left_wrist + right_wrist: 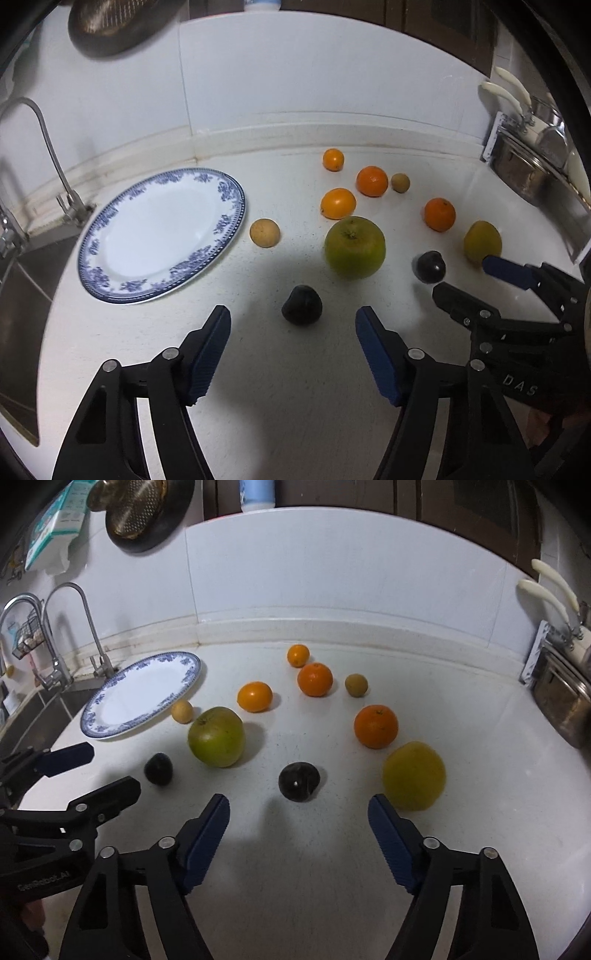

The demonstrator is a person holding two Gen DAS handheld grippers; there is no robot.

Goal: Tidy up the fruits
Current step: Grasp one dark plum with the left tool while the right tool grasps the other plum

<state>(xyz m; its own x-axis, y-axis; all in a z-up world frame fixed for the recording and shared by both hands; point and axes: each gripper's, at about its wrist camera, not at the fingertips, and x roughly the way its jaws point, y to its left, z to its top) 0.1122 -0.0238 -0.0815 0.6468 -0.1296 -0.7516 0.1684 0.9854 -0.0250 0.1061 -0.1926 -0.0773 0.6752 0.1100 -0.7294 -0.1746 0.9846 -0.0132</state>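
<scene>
White bench [295, 406], sink and tap [48, 147] at the left end, steel pots [561, 701] at the right end.

Blue-patterned plate [110, 236] lies bare on the left part of the bench, near the tap. All fruit sits on the bench itself, right of the plate, none on it.

Fruit count: 10 pieces.
- 2 dark plums: left plum [301, 305], right plum [298, 781].
- 1 big green apple [354, 246] between and just beyond them.
- 1 yellow-green fruit [413, 775] furthest right.
- 4 oranges [314, 679] scattered toward the far wall.
- 2 small tan fruits: 1 just beside the plate rim [264, 232], 1 further right [356, 685].

Left claw [291, 347]: jaws part open, nothing held; left plum lies just ahead of the tips, centred on the gap, not touched.

Right claw [298, 830]: jaws likewise part open, empty; right plum just ahead of its gap, clear of both pads. The yellow-green fruit sits close by its right finger [391, 845].

Both claws point down at the bench, side by side.
</scene>
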